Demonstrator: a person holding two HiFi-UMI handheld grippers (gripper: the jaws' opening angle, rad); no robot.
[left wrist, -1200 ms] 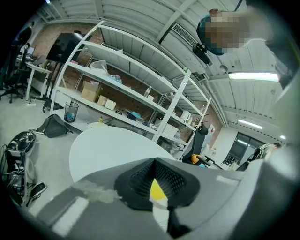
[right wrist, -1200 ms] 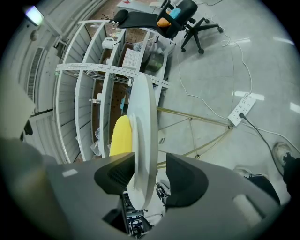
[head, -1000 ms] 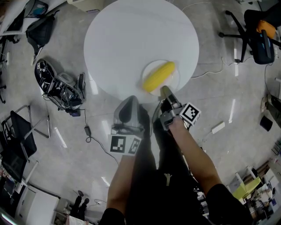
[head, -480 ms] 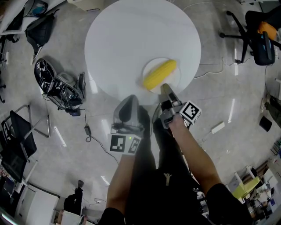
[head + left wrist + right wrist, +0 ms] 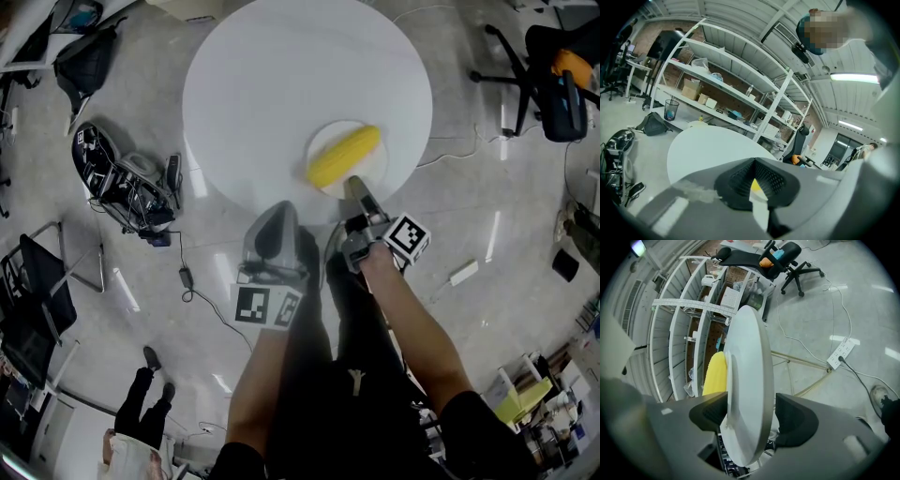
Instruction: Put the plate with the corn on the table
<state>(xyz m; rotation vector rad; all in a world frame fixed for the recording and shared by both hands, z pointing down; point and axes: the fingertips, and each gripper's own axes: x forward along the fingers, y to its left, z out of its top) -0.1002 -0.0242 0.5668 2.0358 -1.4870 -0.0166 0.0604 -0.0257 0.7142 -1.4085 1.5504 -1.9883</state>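
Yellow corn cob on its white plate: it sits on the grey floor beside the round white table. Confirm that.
Wrong place: the white plate with the yellow corn cob sits on the round white table, near its edge. The head view shows it.

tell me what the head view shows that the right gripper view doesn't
Head view only: the left gripper, both forearms and the gear on the floor. Right gripper view only: the right gripper, jaws opening with the plate rim edge-on between them, plus shelving. Both: the corn, the table, the office chair.
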